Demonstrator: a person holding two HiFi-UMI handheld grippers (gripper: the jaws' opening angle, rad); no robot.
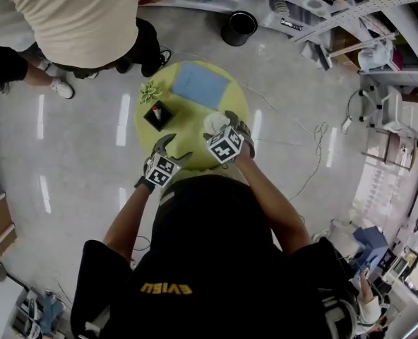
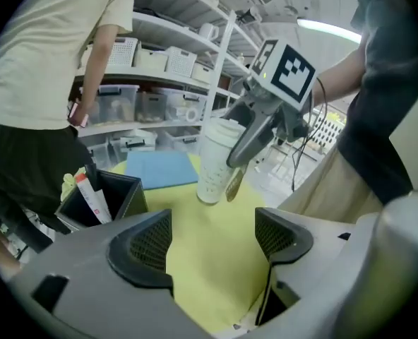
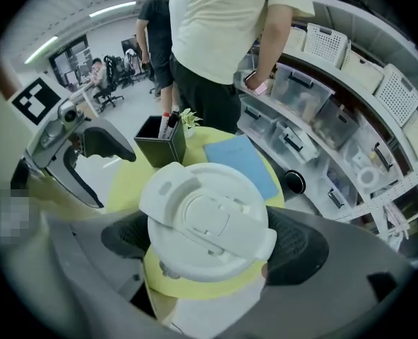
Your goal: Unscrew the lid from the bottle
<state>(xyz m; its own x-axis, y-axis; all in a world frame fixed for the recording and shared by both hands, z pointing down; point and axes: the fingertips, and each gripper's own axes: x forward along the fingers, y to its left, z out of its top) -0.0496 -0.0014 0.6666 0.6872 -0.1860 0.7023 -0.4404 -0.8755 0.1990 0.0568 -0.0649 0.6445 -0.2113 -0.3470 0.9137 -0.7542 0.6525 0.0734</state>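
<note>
Bottle (image 2: pixel 215 167) stands upright toward the table's (image 1: pixel 184 122) right edge; right gripper (image 3: pixel 209 244) straddles its lid (image 3: pixel 205 217) from above, jaws spread, unclamped; left gripper (image 2: pixel 212 240) gapes empty, bottle ahead

floor (image 1: pixel 82 161) — pale, glossy grey | shelves (image 2: pixel 174 76) — white, bins (image 2: pixel 121 104) | table (image 1: pixel 188 138) — round, yellow-green

1 table (image 1: pixel 188 138), 4 things on it.
Bottle (image 1: pixel 215 123) near right; mat (image 1: pixel 200 85) behind it; box (image 1: pixel 157 115) at left, plant (image 1: pixel 150 90) behind the box.
</note>
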